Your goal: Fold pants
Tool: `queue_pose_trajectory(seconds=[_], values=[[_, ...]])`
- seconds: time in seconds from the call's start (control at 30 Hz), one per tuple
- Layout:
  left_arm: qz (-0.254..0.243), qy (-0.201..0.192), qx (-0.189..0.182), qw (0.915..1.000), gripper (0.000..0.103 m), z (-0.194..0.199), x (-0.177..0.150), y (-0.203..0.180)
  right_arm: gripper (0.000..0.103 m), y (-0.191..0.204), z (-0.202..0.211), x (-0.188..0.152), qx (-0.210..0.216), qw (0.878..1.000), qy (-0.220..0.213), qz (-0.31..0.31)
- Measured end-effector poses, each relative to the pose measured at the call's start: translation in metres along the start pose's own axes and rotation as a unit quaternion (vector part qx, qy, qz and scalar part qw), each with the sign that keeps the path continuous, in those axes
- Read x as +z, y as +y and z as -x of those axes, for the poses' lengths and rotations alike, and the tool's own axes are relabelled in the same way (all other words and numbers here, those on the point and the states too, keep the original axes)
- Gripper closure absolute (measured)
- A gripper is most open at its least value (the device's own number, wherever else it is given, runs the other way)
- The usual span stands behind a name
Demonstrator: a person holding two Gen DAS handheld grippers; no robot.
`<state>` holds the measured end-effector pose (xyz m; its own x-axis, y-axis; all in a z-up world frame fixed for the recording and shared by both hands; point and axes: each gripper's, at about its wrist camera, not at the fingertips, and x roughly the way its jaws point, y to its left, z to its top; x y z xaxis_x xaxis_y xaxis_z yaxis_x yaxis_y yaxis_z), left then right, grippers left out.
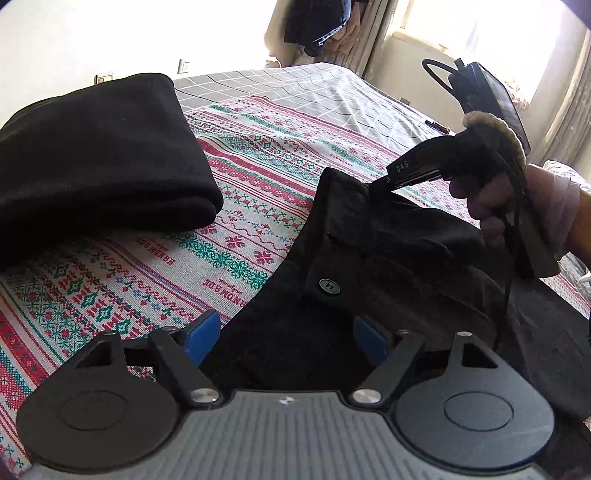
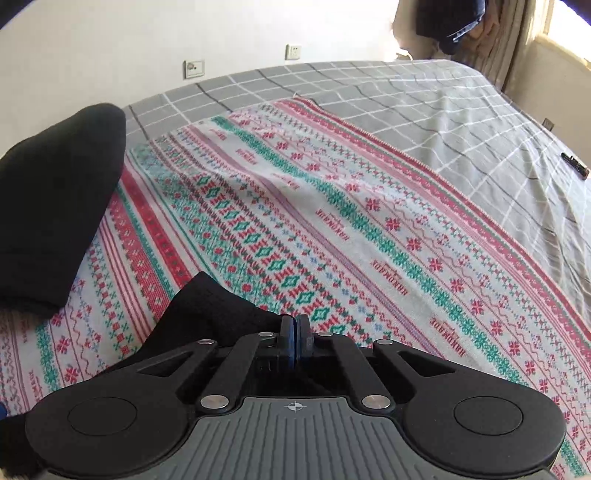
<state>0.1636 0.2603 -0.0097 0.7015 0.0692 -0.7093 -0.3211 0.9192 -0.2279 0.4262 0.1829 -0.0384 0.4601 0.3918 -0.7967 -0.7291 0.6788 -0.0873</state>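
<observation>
Up close, the left gripper (image 1: pixel 286 338) stands wide open, its two blue pads (image 1: pixel 202 338) spread apart with the dark fabric of the black pants (image 1: pixel 369 266) lying between them; whether either pad actually touches the cloth cannot be told. Just beyond the pads, a round black button (image 1: pixel 329 286) sits on the waistband, which faces this camera.

Further out on the right, the right gripper (image 1: pixel 384 180) is pinched tight on the far edge of the pants, lifting that corner off the bedding, and the person's hand (image 1: pixel 491 206) wraps its handle. Its own wrist view agrees: the fingers of the right gripper (image 2: pixel 295 345) are pressed together with black cloth (image 2: pixel 207 314) bunched on their left side and running back under the tool.

Under the garment lies a knitted blanket (image 2: pixel 332 229) patterned in red, green and white bands, spread over a grey checked bedsheet (image 2: pixel 461 107) that reaches to the far side. A folded black garment (image 1: pixel 99 155) rests on the blanket at the left, well apart from the pants. Near the right edge of the sheet lies a small dark object (image 2: pixel 574 166), too small to name. Two wall sockets (image 2: pixel 194 68) show on the white far wall, and dark clothes (image 1: pixel 317 22) hang by the curtain at the far right.
</observation>
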Motion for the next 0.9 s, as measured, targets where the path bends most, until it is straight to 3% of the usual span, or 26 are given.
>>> queue_pose_trajectory(seconds=[0.13,0.27,0.4,0.6,0.73,0.9], values=[[-0.001,-0.002,-0.009,1.0,0.021,0.002,0.0,0.0,0.102,0.009,0.008,0.002,-0.021,1.0,-0.006,0.014],[0.014,-0.001,-0.046,0.9988,0.032,0.005,0.001,0.003,0.102,0.015,0.044,-0.008,-0.032,0.998,-0.045,0.006],[0.054,0.0,-0.105,0.993,0.032,0.008,0.003,0.008,0.102,0.032,0.088,-0.024,-0.04,0.996,-0.077,0.02],[0.113,-0.015,-0.194,0.9742,0.024,0.019,-0.003,0.007,0.102,0.056,0.15,-0.064,-0.027,0.993,-0.109,0.023],[0.154,-0.013,-0.231,0.9606,0.015,0.022,-0.011,0.007,0.102,0.07,0.175,-0.097,-0.006,0.993,-0.113,0.011],[0.174,0.007,-0.254,0.9514,0.015,0.017,-0.021,0.001,0.102,0.084,0.186,-0.138,0.017,0.994,-0.105,-0.004]])
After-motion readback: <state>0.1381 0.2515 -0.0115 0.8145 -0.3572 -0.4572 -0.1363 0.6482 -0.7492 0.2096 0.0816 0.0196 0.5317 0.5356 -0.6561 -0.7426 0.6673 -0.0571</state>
